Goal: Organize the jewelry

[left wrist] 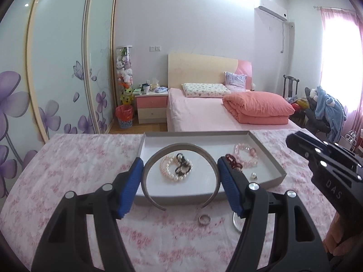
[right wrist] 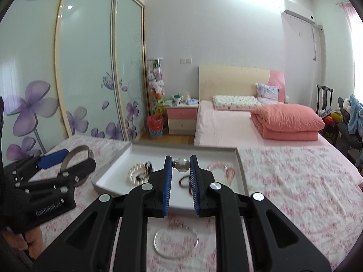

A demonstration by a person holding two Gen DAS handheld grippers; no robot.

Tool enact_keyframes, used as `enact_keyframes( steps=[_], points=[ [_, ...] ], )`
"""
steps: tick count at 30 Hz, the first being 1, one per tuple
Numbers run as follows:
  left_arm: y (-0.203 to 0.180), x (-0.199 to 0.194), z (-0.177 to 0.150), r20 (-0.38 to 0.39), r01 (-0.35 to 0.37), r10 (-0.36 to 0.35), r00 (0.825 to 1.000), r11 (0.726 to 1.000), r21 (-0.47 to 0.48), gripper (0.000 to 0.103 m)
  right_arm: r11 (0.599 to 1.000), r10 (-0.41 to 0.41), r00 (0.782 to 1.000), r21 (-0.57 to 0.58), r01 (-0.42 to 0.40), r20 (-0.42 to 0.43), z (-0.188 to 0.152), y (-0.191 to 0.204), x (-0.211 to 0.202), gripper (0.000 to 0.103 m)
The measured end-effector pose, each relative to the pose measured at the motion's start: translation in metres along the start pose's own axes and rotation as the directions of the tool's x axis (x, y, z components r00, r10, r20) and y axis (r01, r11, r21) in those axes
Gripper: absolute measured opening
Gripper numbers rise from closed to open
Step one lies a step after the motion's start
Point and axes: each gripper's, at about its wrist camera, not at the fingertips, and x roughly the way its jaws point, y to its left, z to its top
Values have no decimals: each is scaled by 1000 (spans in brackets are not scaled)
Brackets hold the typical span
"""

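Jewelry is partly sorted: bracelets lie in the tray ahead. The left hand-held gripper grips a headband; the right hand-held gripper pinches a pearl piece. Ring and bangle wait below.

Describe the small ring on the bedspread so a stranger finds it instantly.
Start at the grey tray on the floral bedspread. Just in front of its near edge lies a small silver ring. Unlike the larger clear bangle nearby, it is finger-sized metal.
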Motion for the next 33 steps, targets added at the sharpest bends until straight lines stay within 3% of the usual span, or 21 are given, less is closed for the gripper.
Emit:
enact_keyframes(
  steps=[9, 18, 23, 25, 27, 33],
  points=[
    [0, 54, 15, -33, 8, -8, 999, 1000, -10, 65, 999, -10, 1000, 32, 10, -7, 14, -13, 50, 17],
    [6, 115, 12, -134, 28, -33, 990, 999, -36, 65, 991, 12, 982, 134, 14, -191, -4, -37, 127, 17],
    [8, 136, 7, -182, 46, -55, 982, 997, -56, 66, 986, 40, 966, 167, 3, -254, -13, -39, 145, 18],
    [9, 140, 6, -195, 54, -66, 979, 996, -68, 66, 983, 52, 963, 183, -2, -266, -15, -41, 147, 24],
    [13, 143, 5, -204, 59, -74, 976, 995, -83, 66, 982, 47, 963, 190, 5, -265, -15, -42, 145, 38],
    [25, 131, 9, -174, 46, -63, 983, 994, -101, 66, 980, 33, 967, 196, 18, -254, -16, -50, 130, 39]
  ],
)
